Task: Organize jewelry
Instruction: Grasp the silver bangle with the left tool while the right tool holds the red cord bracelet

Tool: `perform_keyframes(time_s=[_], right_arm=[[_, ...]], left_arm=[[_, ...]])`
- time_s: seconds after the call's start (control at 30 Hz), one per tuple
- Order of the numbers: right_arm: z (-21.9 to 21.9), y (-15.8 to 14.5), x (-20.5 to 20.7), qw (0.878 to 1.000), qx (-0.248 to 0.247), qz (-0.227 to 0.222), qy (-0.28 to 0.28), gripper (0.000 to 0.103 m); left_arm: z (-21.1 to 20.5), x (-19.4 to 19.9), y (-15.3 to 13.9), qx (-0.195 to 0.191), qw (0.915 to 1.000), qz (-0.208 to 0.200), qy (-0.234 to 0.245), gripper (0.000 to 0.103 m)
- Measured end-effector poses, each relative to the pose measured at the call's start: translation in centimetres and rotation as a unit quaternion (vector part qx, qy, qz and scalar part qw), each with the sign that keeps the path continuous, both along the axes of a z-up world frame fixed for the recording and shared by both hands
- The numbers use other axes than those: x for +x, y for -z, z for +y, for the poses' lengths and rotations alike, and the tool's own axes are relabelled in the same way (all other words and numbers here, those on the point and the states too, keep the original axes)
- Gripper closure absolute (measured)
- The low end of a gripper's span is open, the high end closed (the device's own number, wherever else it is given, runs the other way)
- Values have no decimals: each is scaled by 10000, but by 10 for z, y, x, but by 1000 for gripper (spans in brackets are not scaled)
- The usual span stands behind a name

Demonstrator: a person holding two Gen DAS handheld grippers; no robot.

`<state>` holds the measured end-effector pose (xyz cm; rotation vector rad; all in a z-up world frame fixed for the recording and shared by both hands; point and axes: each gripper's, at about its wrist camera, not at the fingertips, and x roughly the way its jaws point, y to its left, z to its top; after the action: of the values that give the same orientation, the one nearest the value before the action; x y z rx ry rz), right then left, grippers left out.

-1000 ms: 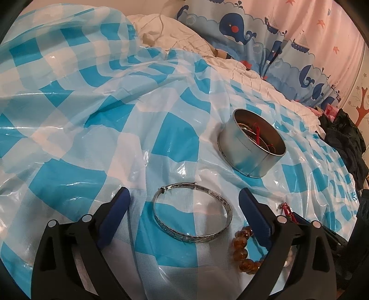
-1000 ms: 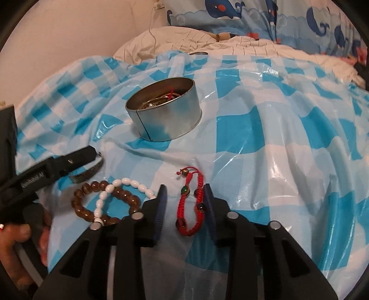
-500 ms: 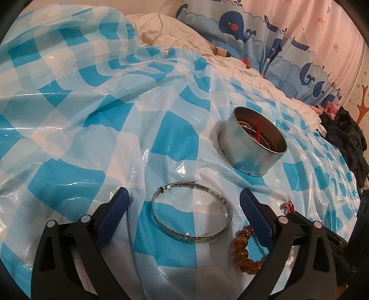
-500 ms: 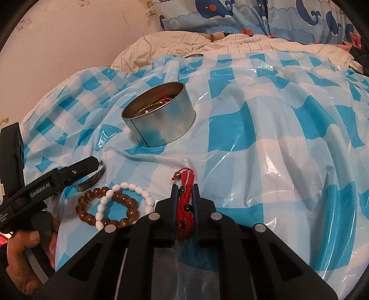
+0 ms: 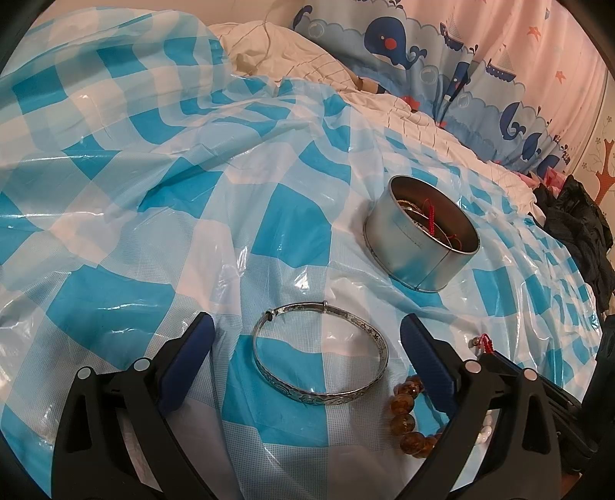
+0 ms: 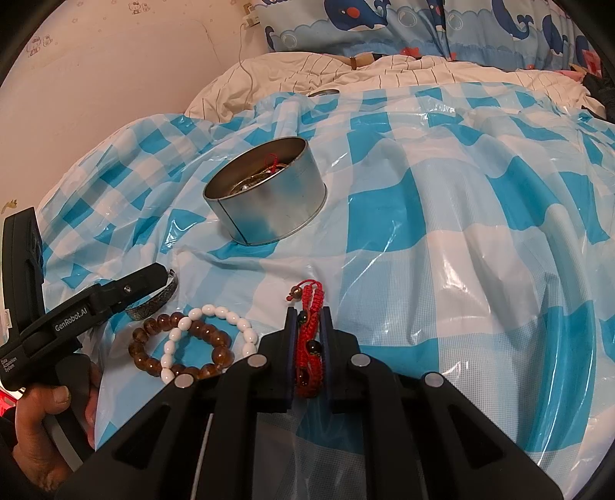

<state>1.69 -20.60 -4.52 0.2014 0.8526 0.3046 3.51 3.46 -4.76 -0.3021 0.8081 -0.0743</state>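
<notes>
My right gripper (image 6: 307, 313) is shut on a red cord bracelet (image 6: 309, 338) with dark beads, whose knotted end sticks out past the fingertips. Left of it lie a brown bead bracelet (image 6: 153, 359) and a white bead bracelet (image 6: 175, 334), overlapping. A round metal tin (image 6: 269, 196) with jewelry inside stands beyond them on the blue checked plastic sheet. In the left wrist view my left gripper (image 5: 303, 329) is open, its fingers on either side of a silver bangle (image 5: 321, 359) lying flat. The tin (image 5: 421, 246) sits beyond it to the right, and the brown beads (image 5: 403, 407) lie at the right finger.
The checked sheet (image 6: 442, 230) covers a bed, wrinkled and humped. Striped white bedding (image 6: 346, 69) and a whale-print pillow (image 6: 384, 23) lie behind. Dark clothing (image 5: 580, 227) is piled at the far right. A hand (image 6: 42, 423) holds the left gripper's handle.
The right gripper's jaws closed onto the red cord bracelet and tilted up a little, so the tin and pillow sit lower in its view. The left gripper stayed in place, still open.
</notes>
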Motion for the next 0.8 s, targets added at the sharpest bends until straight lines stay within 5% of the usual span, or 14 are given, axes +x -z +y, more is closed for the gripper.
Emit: perform_keyframes(time_s=[0.53,0.8], right_arm=[[-1,0,0,10000,17,0,1,91],[-2,-3,-1,9997,224,-18,-22,91]], left_arm=[[1,0,0,-32,10000,-7,12,9],[47,-4,-11,-1344,9905,58,296,9]])
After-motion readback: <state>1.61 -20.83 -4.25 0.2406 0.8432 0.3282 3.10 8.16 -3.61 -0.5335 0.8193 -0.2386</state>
